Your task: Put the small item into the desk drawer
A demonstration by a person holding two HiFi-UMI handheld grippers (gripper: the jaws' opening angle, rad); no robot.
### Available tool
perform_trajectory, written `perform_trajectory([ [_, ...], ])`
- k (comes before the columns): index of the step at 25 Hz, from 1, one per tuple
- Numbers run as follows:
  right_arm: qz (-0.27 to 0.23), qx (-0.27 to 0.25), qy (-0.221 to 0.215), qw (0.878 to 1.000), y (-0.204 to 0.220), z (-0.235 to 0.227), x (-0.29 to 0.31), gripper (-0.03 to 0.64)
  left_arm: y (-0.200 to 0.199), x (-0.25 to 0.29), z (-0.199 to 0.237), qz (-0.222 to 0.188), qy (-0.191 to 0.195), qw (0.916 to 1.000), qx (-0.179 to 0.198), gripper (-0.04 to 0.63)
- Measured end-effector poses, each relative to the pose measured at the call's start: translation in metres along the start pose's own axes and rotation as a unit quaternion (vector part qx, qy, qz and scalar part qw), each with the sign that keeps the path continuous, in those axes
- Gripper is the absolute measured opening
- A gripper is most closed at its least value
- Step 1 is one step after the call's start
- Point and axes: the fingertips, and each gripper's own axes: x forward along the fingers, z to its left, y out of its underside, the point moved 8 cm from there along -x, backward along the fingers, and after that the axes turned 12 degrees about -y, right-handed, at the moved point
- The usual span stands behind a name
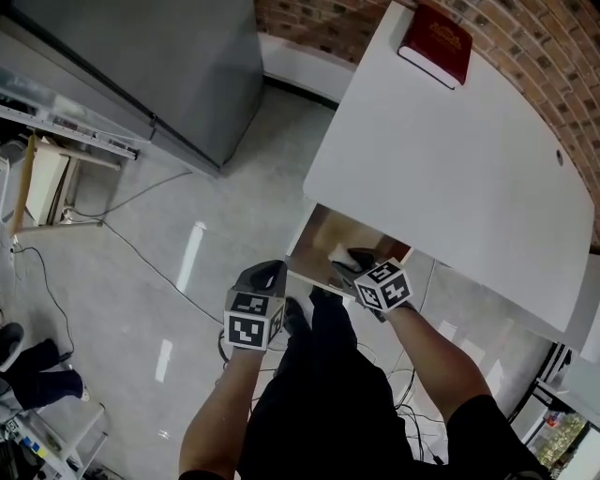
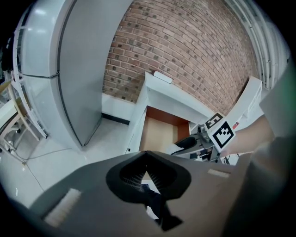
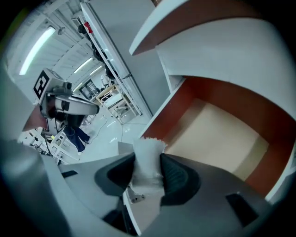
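Note:
The small item (image 3: 148, 155) is a white crumpled packet, and my right gripper (image 3: 148, 163) is shut on it, its top sticking out past the pads. It hangs over the front edge of the open desk drawer (image 3: 222, 139), whose tan bottom is bare. In the head view the right gripper (image 1: 352, 263) holds the white item (image 1: 345, 255) just above the drawer (image 1: 323, 242) under the white desk (image 1: 450, 159). My left gripper (image 1: 265, 278) is left of the drawer front, over the floor. Its jaws meet at the tips (image 2: 147, 154) with nothing between them.
A red book (image 1: 436, 42) lies on the desk's far corner by the brick wall (image 1: 319, 23). A tall grey cabinet (image 1: 159, 66) stands at the left. Cables (image 1: 141, 253) run over the grey floor. Another person's feet (image 1: 28, 370) show at the far left.

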Motion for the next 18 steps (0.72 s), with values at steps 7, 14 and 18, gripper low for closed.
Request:
perform_trajectory([
  [7,0.045,0.017,0.019,0.999,0.019,-0.034,0.029,0.163,0.011,0.03,-0.003,0.025,0.003,0.9997,-0.003,0.012],
  [14,0.096,-0.001,0.022,0.995,0.036,-0.054,0.058,0.163,0.019,0.046,-0.001,0.04,0.006,0.9989,-0.025,0.012],
  [18,0.134,-0.022,0.043,0.99,0.047,-0.067,0.07,0.163,0.021,0.05,0.005,0.046,-0.001,0.9983,-0.036,0.012],
])
